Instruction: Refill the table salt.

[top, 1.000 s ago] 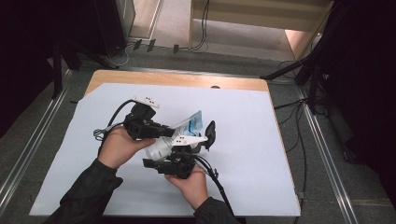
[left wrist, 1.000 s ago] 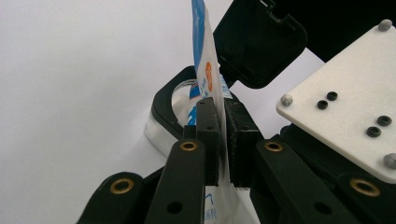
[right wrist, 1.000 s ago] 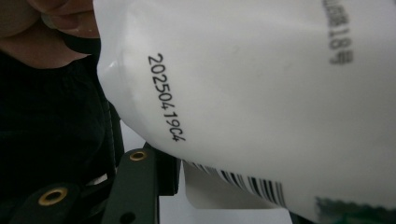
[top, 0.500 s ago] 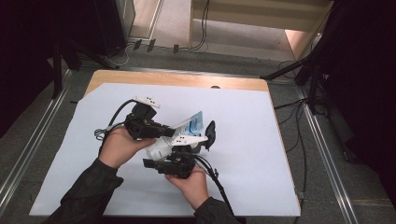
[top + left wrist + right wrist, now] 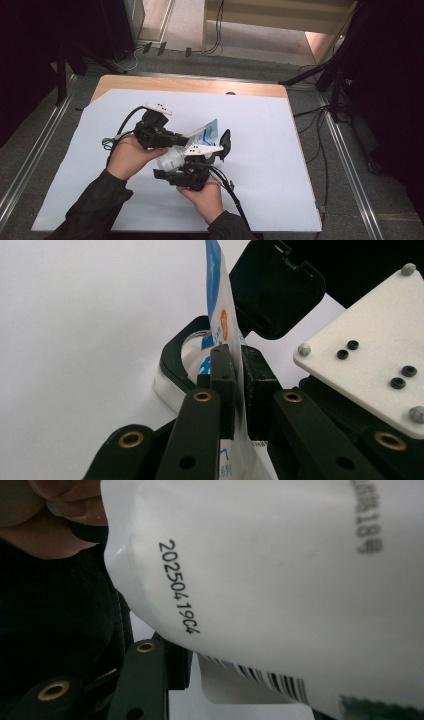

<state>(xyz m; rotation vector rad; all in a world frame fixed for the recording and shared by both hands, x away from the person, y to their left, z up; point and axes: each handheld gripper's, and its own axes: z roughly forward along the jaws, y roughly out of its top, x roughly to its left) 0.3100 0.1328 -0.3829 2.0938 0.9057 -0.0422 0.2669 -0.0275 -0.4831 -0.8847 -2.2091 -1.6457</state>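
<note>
My left gripper is shut on the lower part of a thin blue-and-white pouch. In the left gripper view its pads pinch the pouch, which stands upright over the black-rimmed mouth of a white container. The container's black flip lid hangs open behind it. My right gripper is shut on the white container from below, and its pale top plate shows at the right. In the right gripper view the container, with a printed date code and barcode, lies close above one black finger.
A white sheet covers most of the wooden table. Both hands work above its middle, and cables trail from the grippers. Dark stands and cables sit on the floor at the right. Metal rails run along both table sides.
</note>
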